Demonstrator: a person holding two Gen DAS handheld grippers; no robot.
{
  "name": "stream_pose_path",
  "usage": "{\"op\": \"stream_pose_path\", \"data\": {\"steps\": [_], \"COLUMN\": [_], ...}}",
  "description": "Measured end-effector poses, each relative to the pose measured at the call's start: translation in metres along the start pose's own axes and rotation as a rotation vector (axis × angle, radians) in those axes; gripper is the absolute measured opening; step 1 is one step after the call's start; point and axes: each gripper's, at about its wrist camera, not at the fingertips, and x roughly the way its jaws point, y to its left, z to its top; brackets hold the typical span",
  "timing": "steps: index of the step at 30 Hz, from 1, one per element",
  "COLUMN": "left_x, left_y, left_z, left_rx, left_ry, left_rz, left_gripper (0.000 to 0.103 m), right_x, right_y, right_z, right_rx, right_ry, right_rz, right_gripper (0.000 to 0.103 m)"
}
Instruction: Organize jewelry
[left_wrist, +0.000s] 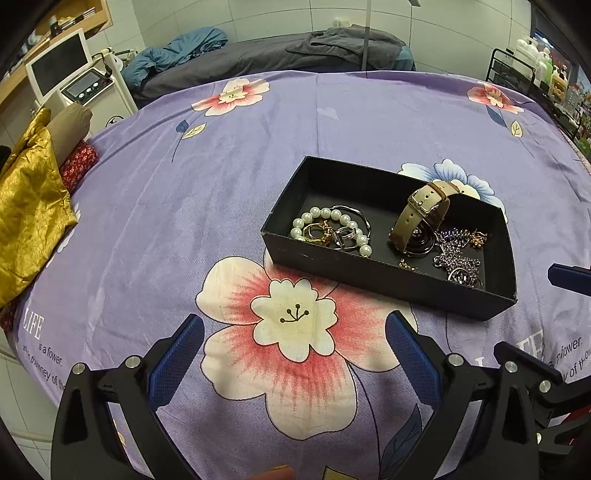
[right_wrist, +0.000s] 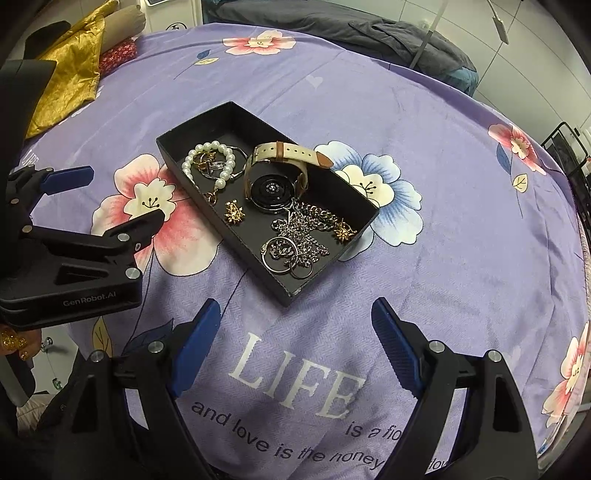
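A black open box (left_wrist: 373, 273) (right_wrist: 221, 236) sits on the purple flowered cloth. In it lie a pearl bracelet (left_wrist: 332, 216) (right_wrist: 207, 151) around gold and silver rings (left_wrist: 318, 232), a watch with a beige strap (left_wrist: 421, 218) (right_wrist: 275, 184), a silver chain (left_wrist: 456, 254) (right_wrist: 306, 229) and small gold earrings (right_wrist: 233, 213). My left gripper (left_wrist: 293, 332) is open and empty, hovering over a pink flower in front of the box; it also shows in the right wrist view (right_wrist: 122, 195). My right gripper (right_wrist: 295, 317) is open and empty, just short of the box's near corner.
The purple cloth (left_wrist: 184, 184) covers a table. A gold fabric bundle (left_wrist: 29, 206) and red patterned cloth (left_wrist: 79, 162) lie at its left edge. A white device with a screen (left_wrist: 59, 66) stands beyond. A black rack with bottles (left_wrist: 535, 70) stands far right.
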Motion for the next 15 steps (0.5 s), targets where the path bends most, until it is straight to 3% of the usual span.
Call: {"op": "stream_pose_path", "data": {"steps": [15], "left_x": [0.0015], "left_y": [-0.0008], "left_z": [-0.0025], "left_rx": [0.002], "left_ry": [0.009], "left_rz": [0.0], "left_gripper": [0.096], "right_x": [0.0039], "right_y": [0.001], "right_z": [-0.0027], "right_rx": [-0.005], "right_ry": [0.013], "right_rz": [-0.006], "right_gripper": [0.083]}}
